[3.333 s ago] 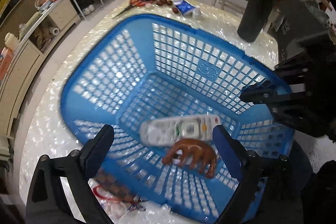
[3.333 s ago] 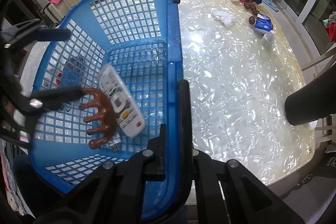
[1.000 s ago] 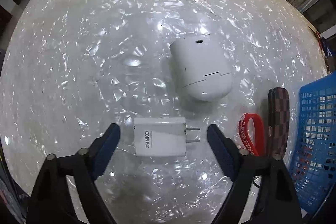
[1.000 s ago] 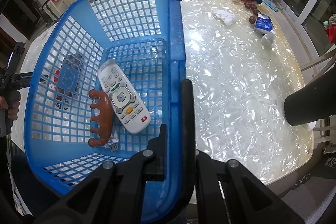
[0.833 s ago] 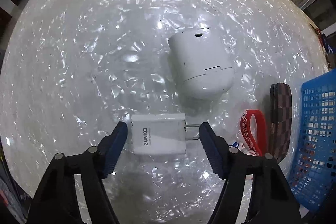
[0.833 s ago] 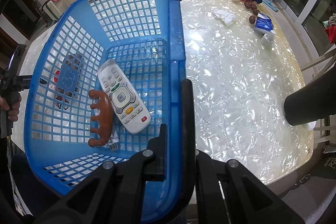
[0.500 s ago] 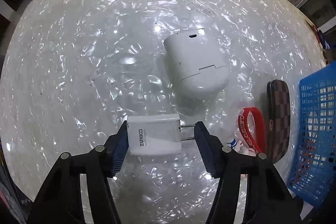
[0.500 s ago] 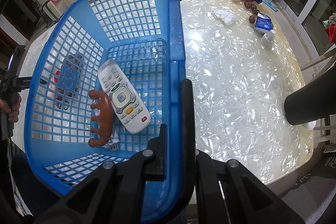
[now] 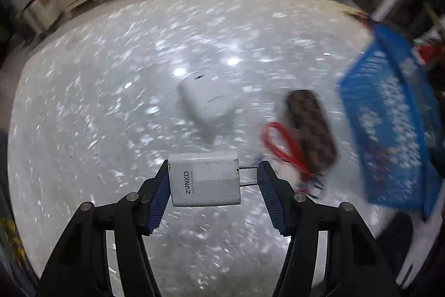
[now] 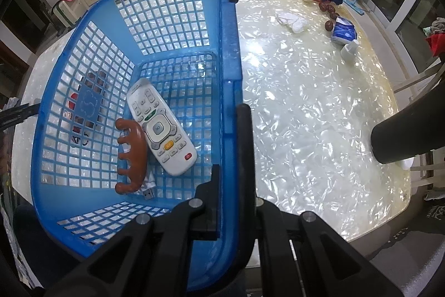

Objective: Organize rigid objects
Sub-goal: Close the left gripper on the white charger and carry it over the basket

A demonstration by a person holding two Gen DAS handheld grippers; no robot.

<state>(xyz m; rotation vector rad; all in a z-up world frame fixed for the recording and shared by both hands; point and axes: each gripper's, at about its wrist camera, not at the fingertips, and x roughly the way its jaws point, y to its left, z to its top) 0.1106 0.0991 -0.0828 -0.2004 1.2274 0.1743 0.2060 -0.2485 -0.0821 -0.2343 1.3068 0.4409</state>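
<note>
My left gripper [image 9: 213, 180] pinches the boxy white plastic charger [image 9: 204, 179] at lower centre, above the glossy pearl-flecked table [image 9: 111, 102]. My right gripper [image 10: 230, 155] clamps the latticed blue plastic basket [image 10: 230, 52] rim, lower centre.

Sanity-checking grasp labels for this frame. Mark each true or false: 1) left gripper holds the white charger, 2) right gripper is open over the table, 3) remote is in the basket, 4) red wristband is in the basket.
1) True: the left gripper is shut on the white charger.
2) False: the right gripper is shut on the blue basket rim.
3) True: the remote lies inside, beside the brown massager.
4) False: the red wristband lies on the table outside the basket.
</note>
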